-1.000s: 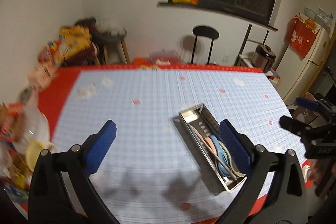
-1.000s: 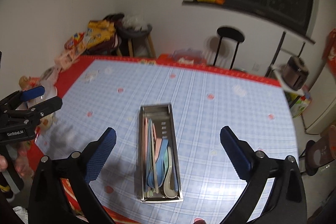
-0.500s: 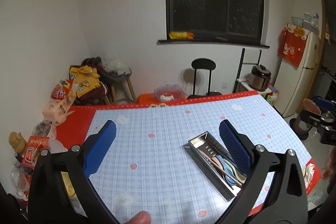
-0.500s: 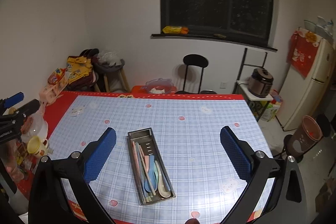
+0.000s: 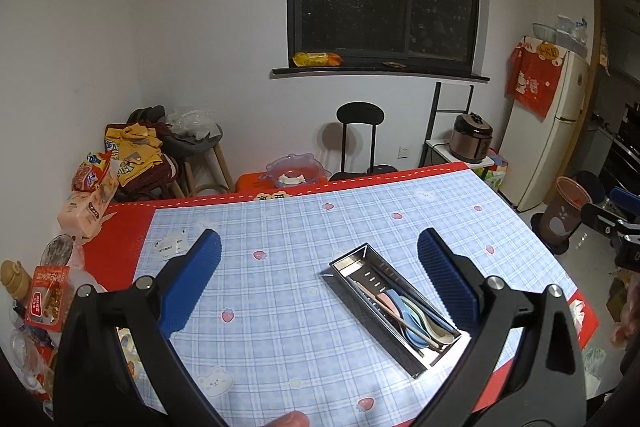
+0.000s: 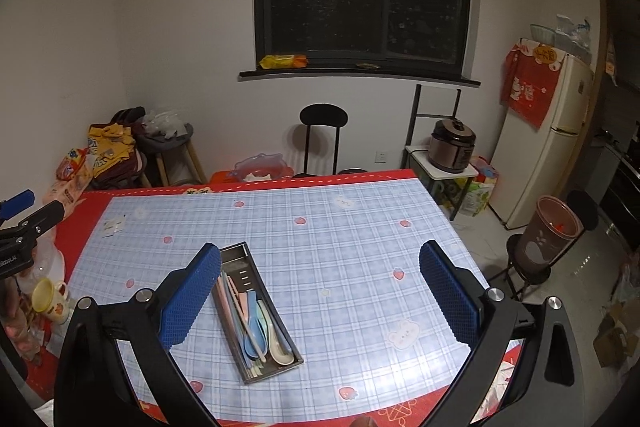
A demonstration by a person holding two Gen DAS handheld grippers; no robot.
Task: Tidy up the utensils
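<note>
Utensils [image 6: 256,323] lay packed in the tray [image 5: 394,303], ahead of your left gripper [image 5: 320,277]; your right gripper [image 6: 320,287] hung above. Both gaped wide, holding nothing.

Narrow steel utensil tray [image 6: 262,311] lying flat on checked tablecloth [image 6: 344,251], pastel spoons [image 6: 260,327] and chopsticks [image 6: 240,311] inside

left gripper [image 5: 319,277] spread wide and empty, right gripper [image 6: 320,287] likewise

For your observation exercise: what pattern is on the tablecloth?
The tablecloth is pale blue plaid with small strawberries and a red border, clearest in the right wrist view.
</note>
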